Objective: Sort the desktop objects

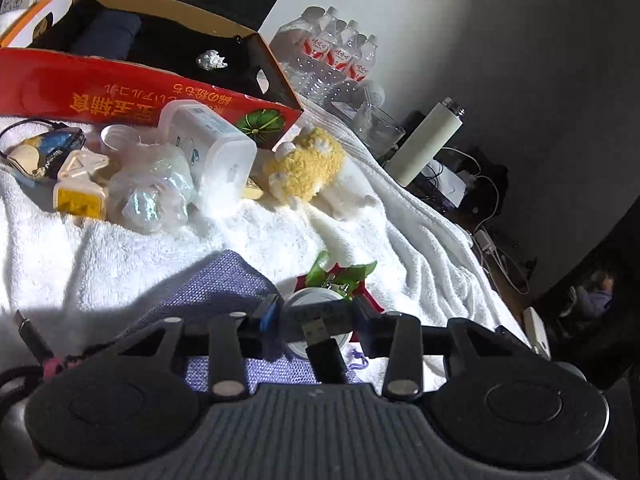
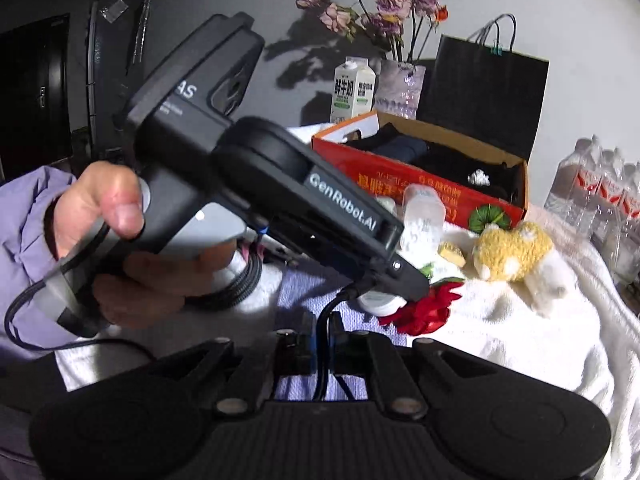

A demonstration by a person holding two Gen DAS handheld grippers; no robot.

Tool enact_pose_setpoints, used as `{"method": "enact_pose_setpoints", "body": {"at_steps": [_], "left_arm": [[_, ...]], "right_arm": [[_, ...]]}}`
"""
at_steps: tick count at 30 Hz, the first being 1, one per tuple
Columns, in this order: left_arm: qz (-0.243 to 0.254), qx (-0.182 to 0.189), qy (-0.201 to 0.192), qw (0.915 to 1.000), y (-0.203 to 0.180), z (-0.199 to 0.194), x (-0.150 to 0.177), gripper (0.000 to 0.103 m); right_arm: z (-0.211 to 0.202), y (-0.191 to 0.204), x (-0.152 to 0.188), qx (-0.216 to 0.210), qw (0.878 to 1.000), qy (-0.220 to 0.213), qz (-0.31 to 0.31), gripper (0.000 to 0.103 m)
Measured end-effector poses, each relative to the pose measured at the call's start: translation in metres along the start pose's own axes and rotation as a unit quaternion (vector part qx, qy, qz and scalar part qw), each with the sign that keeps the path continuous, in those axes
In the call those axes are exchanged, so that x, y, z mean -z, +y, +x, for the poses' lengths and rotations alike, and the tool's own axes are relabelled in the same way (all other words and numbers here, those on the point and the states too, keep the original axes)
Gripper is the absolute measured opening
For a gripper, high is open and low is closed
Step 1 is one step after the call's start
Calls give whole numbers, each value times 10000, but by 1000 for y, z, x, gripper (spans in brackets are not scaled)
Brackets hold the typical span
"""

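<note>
My left gripper (image 1: 316, 320) is shut on a black USB plug (image 1: 320, 340) and holds it above a round white tin (image 1: 316, 300) beside a red artificial flower (image 1: 340, 276). In the right wrist view the left gripper's body (image 2: 280, 200) fills the middle, held in a hand. My right gripper (image 2: 322, 344) is shut on the black cable (image 2: 324, 360) that runs up to the left gripper's tips. A purple cloth pouch (image 1: 224, 280) lies on the white towel (image 1: 400, 240) under both.
A red cardboard box (image 1: 140, 92) with dark clothes stands behind. In front of it lie a white plastic container (image 1: 216, 148), a yellow plush toy (image 1: 308, 164), a crumpled clear bag (image 1: 152, 188) and a small yellow box (image 1: 80, 184). Water bottles (image 1: 340, 52) and a white flask (image 1: 428, 140) stand at the right.
</note>
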State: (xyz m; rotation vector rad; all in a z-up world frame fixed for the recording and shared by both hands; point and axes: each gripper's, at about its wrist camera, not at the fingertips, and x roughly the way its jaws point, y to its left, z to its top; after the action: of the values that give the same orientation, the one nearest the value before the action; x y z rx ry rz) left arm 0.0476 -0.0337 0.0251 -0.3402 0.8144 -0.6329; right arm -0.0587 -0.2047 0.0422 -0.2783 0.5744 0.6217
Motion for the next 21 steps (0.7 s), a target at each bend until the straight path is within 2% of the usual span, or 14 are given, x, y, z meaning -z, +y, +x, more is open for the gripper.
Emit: {"method": "enact_pose_setpoints", "body": {"at_steps": [3,5,8,11,12,13,14,15,16,18,19,21], "left_arm": [[-80,-386,-246,9989,0,-8,0,40],[-13,-756,-708,9946,0,-25,-4,40],[-177,-609,-875,9941,11,-45,-13,40],[-179,-863,-916,9919,21,-59,-13,40],[-238,-843,-880,9923,26,-62,-11,40],[-325,-755,-826,9932,30,-64,-7,40],[-382,-644,-802,9940,32,-65,-3,40],[-364,-551,-802,9946,32,-65,0,40],[-314,-491,-814,9950,29,-67,4,40],[-109,-471,-883,9949,22,-69,11,40],[62,-447,-973,9942,17,-72,14,40],[337,-280,-1089,9931,8,-76,21,40]], "right_arm": [[2,-2,4,6,10000,27,71,5],[-1,-1,7,-66,10000,28,67,4],[-7,-4,11,74,9996,8,280,4],[-17,-25,12,399,9957,-109,824,5],[-20,-34,13,502,9939,-132,973,5],[-20,-41,13,654,9923,-164,1035,7],[-17,-48,13,823,9912,-138,1030,17],[-11,-52,10,1005,9905,4,943,28],[-5,-53,8,1181,9894,130,834,49],[-5,-54,0,1470,9855,-11,846,52],[-9,-58,-6,1332,9853,-209,1044,52],[-17,-69,-14,686,9808,-604,1722,52]]}}
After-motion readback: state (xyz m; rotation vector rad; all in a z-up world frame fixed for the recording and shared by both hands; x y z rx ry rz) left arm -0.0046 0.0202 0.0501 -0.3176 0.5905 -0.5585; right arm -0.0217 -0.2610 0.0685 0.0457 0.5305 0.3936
